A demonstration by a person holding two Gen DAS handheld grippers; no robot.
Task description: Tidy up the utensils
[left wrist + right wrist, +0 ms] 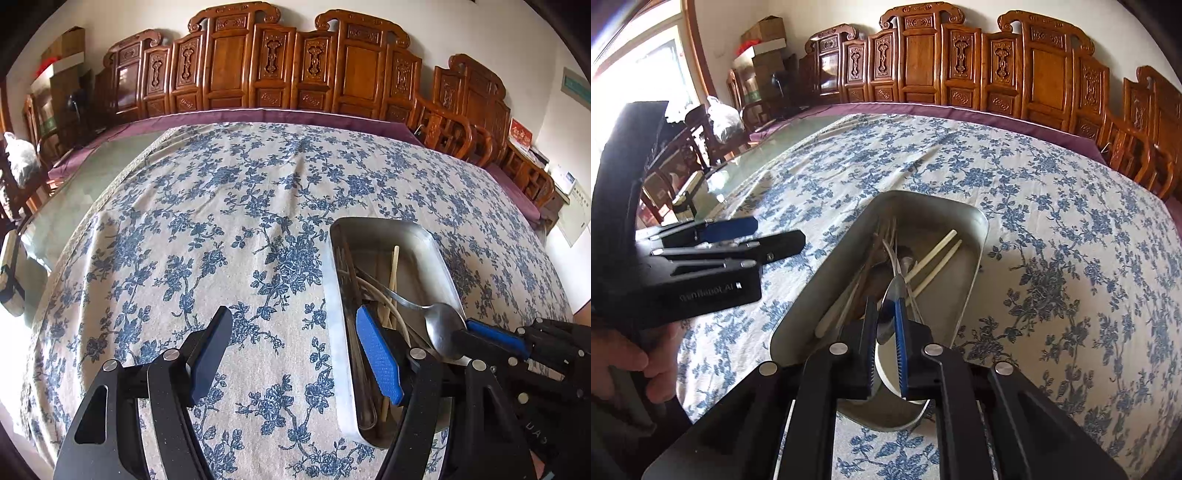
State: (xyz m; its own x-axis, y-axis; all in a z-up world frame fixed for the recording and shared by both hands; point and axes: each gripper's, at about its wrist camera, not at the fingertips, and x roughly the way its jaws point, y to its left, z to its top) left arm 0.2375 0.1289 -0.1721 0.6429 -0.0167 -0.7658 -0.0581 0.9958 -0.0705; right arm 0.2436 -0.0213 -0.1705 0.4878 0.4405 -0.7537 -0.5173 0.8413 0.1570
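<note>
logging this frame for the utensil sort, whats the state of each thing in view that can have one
left gripper: open, empty, hovering beside the tray
right gripper: shut on the steel spoon
steel spoon: clamped at its bowl, handle pointing down into the tray
rectangular steel tray: flat on the tablecloth, holding utensils
pale chopsticks: lying loose inside the tray
blue floral tablecloth: spread out, lightly creased

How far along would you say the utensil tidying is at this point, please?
Mostly done, it seems. Chopsticks and other utensils already lie in the metal tray. In hand: the right claw is shut on a spoon over the tray's near end, while the left claw is open and holds nothing. Left: releasing the spoon into the tray. No loose utensils show on the cloth.
</note>
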